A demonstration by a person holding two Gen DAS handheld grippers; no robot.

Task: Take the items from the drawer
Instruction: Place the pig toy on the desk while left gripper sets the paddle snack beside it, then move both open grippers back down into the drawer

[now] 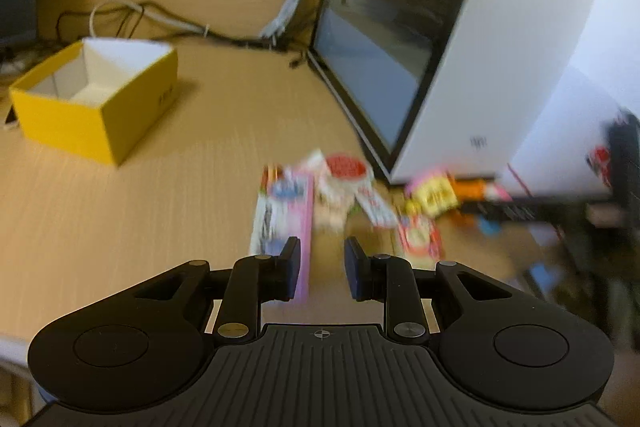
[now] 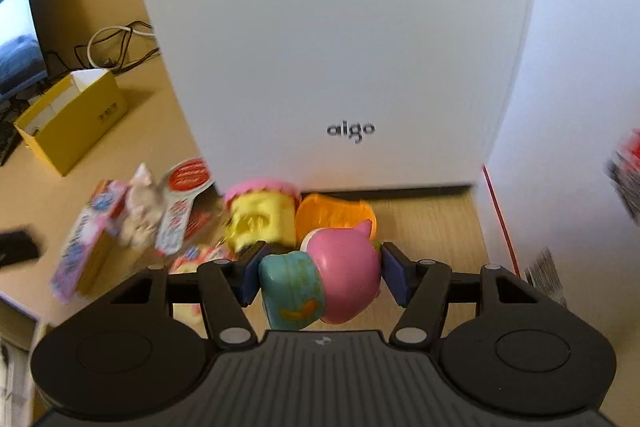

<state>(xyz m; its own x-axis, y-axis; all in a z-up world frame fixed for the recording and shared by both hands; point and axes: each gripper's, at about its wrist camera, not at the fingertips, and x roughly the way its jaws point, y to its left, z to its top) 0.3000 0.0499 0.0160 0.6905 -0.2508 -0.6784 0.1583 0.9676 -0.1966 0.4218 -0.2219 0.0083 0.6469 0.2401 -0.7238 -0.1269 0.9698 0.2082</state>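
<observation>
We see the right gripper (image 2: 320, 269) clamped on a pink-and-teal toy (image 2: 320, 281). Yellow toy (image 2: 260, 217) and orange toy (image 2: 336, 213) at 12 o'clock, against the white aigo case (image 2: 332, 47) (packets at 10 blurred).

The desk (image 1: 120, 227) looks like pale matt wood grain. On it, left of the white case (image 2: 320, 47) with its smooth matt front and glossy dark side panel (image 1: 384, 39), stands a yellow cardboard box (image 1: 96, 103). In front of the case, glossy plastic toys (image 2: 320, 283) and shiny printed packets (image 1: 288, 211).
</observation>
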